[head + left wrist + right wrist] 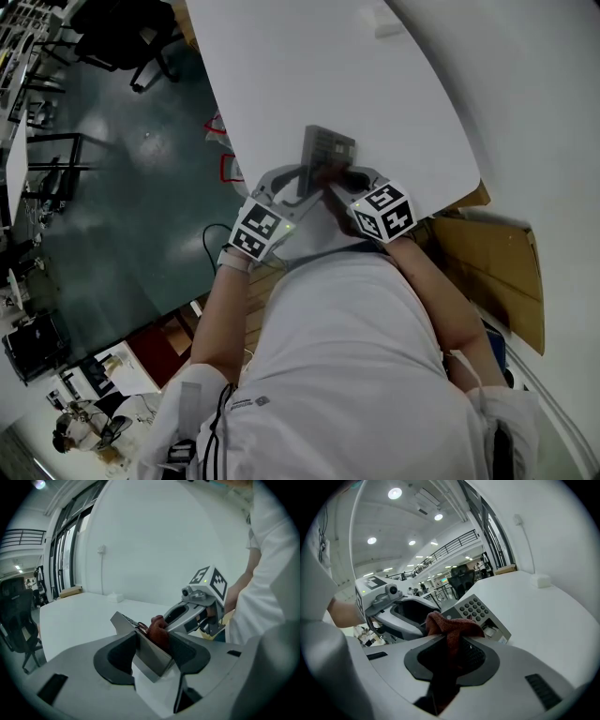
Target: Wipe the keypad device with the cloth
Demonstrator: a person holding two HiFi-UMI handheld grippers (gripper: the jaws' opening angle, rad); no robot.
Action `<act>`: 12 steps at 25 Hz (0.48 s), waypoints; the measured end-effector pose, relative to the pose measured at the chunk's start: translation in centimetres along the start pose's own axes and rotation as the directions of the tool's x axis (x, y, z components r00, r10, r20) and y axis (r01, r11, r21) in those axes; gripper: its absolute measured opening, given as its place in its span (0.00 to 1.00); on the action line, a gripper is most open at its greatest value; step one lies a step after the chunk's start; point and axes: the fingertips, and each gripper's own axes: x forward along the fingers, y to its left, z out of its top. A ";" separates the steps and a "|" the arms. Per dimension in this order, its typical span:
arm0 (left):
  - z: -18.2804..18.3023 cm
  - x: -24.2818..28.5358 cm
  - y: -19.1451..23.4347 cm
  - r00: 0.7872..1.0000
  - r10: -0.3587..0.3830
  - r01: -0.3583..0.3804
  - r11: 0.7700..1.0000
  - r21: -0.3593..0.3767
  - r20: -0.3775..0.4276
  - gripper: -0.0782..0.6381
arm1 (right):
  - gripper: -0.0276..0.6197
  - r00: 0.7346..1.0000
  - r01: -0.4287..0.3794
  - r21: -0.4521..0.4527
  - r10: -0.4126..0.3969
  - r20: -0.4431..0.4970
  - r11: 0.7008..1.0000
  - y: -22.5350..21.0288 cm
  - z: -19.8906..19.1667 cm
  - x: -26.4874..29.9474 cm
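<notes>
Left claw (150, 649) is clenched on the keypad (125, 620). The grey slab is gripped by its near end between both pads and is seen tilted. Right claw (450, 651) is clenched on the cloth (451, 625), a reddish-brown bunch pinched between its jaws. The loose top of the cloth is pressed against the key face at the keypad's near end, just beside the left claw's grip. The two claws are set side by side at that end, close together. The round keys at the keypad's far end are left uncovered. The keypad is held over the white table (394, 103), near the table edge closest to the person. A small white box (387, 21) is noted well beyond the keypad's far end.
</notes>
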 end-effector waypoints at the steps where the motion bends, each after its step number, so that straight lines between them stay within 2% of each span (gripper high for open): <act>1: 0.0 0.0 0.0 1.000 0.000 0.000 1.000 0.000 0.000 0.42 | 0.16 1.000 -0.004 -0.004 0.004 0.004 1.000 0.1 0.3 0.1; 12: 0.0 0.1 0.0 1.000 -0.003 0.003 1.000 0.006 -0.021 0.42 | 0.17 0.999 -0.031 -0.018 0.031 0.009 0.999 -0.2 2.6 0.9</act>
